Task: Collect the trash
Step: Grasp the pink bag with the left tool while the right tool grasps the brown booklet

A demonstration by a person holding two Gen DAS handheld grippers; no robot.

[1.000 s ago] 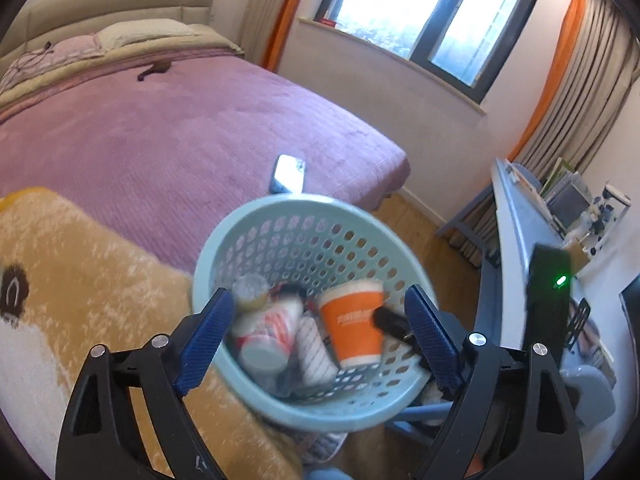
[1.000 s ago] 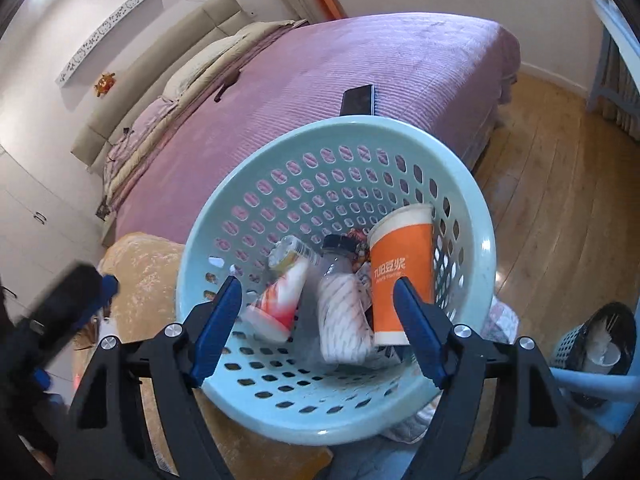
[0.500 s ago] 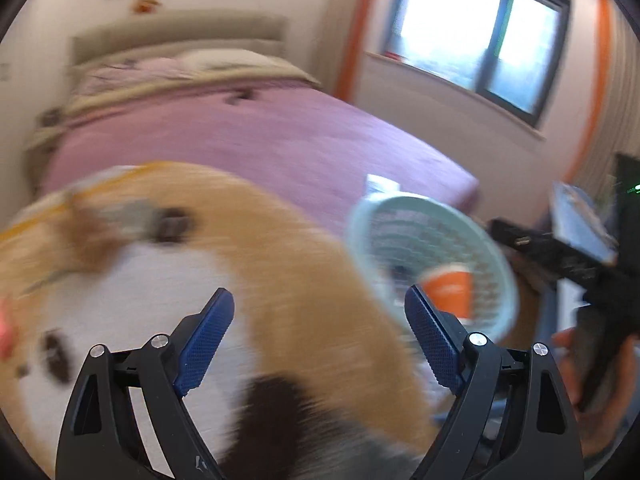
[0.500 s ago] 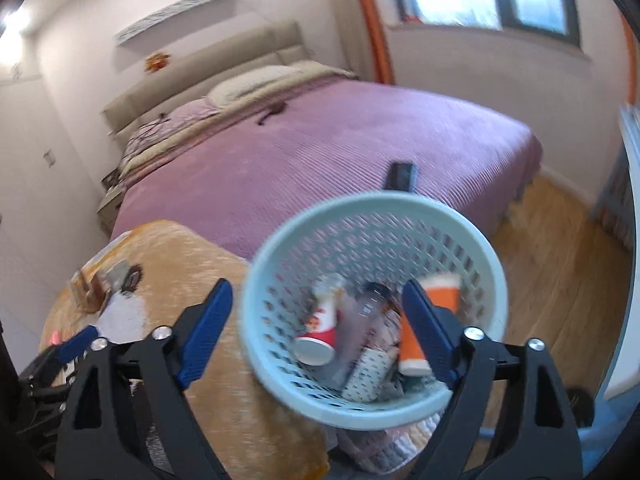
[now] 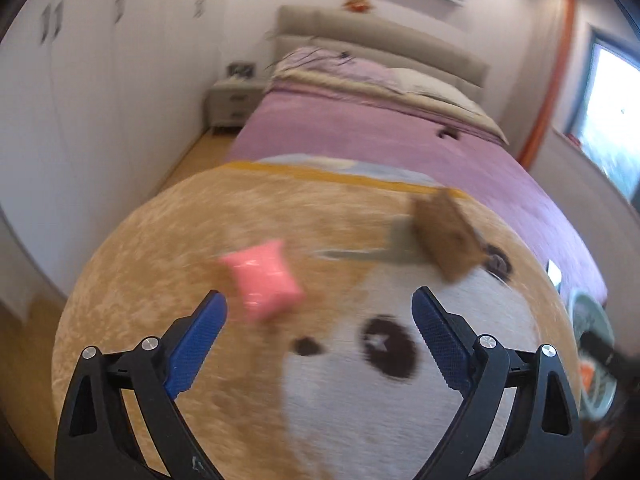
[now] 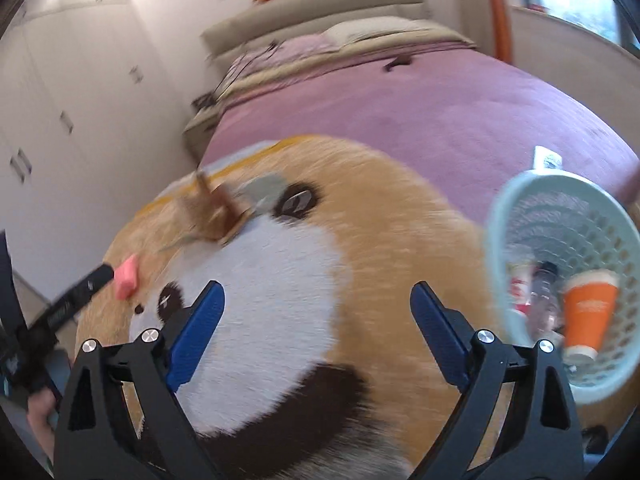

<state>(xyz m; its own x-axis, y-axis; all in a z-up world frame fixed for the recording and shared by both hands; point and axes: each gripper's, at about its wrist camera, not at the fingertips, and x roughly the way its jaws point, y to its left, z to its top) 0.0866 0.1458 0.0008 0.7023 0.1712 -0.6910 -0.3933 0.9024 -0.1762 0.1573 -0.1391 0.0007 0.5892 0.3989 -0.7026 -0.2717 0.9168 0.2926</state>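
Blue-padded and spread wide, the left tongs (image 5: 319, 316) hover over the plush animal-face blanket (image 5: 200, 248) with nothing between their jaws. Just ahead of the left-hand pad (image 5: 198, 338) lies a pink wrapper (image 5: 262, 278), pinched at its corners like a little pillow, resting on the tan fur and not touched by either pad. Further ahead and toward the right pad sits a crumpled brown paper bag (image 5: 446, 236), tilted up on one edge, with a flat grey-green scrap (image 5: 394, 248) beside it. Beyond the blanket stretches the purple bed (image 5: 360, 140), ribbed in texture, with pillows at the headboard.

Over to the right tongs (image 6: 318, 306): also gaping wide, also empty, poised above the white muzzle patch of the blanket. Off past their right pad is the pale blue perforated basket (image 6: 516, 196), tipped toward the camera, holding an orange paper cup (image 6: 588, 312), a clear bottle (image 6: 542, 292) and a red-and-white cup (image 6: 520, 284), which is blurred. Far out to their left, the pink wrapper (image 6: 126, 276) shows again, with the other gripper's dark finger (image 6: 80, 292) just beside it. The brown bag (image 6: 212, 212) stands ahead of the left pad. Everything is soft with motion blur.
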